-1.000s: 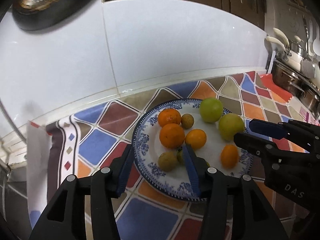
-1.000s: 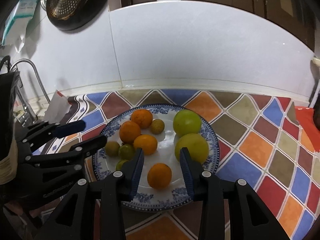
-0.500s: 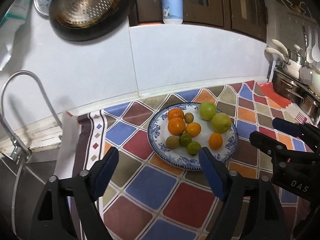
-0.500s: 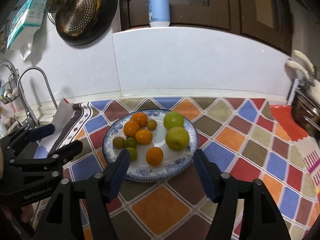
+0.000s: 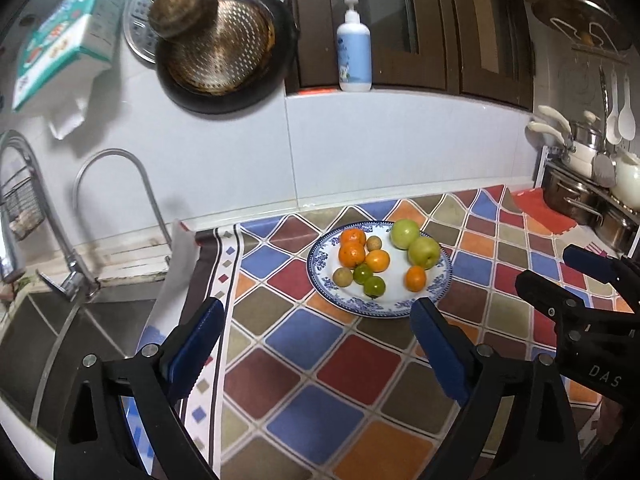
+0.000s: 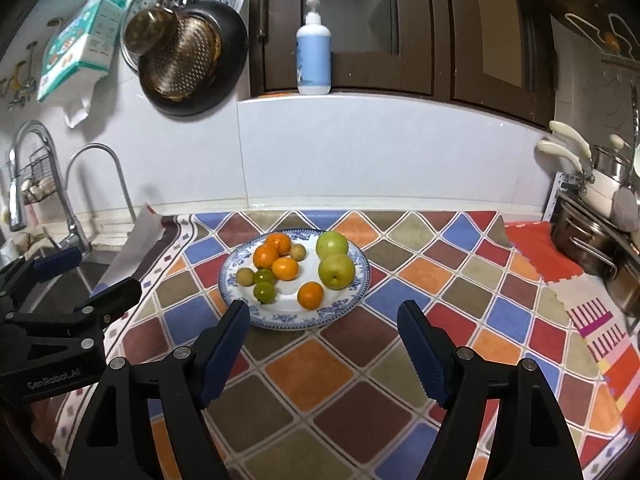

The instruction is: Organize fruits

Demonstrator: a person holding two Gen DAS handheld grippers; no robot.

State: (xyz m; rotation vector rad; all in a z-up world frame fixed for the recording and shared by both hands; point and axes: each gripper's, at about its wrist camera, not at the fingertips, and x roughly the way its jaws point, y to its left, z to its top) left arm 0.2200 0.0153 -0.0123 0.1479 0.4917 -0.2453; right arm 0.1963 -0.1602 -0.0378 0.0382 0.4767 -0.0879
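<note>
A blue-and-white patterned plate [image 5: 440, 286] [image 6: 352, 300] sits on the chequered counter mat. It holds several oranges [image 5: 352, 254] [image 6: 310, 295], two green apples [image 5: 423, 252] [image 6: 336, 271], two small green fruits [image 5: 374, 286] [image 6: 264, 292] and two small brownish fruits [image 5: 343, 277] [image 6: 245, 277]. My left gripper [image 5: 316, 314] hangs well short of the plate, its jaws opening wide with nothing between them. My right gripper [image 6: 324, 316] is also back from the plate, jaws opening and empty. Each gripper shows at the edge of the other's view.
A sink [image 5: 60, 340] with a curved tap [image 5: 120, 184] lies left of the mat. Pots and ladles [image 6: 592, 216] stand at the right. A pump bottle [image 6: 314, 52] rests on the sill; a pan and strainer [image 5: 224, 48] hang on the wall.
Both grippers have drawn back and up from the plate, and their jaws have spread apart. An orange and a green fruit that sat between the fingers now lie free on the plate.
</note>
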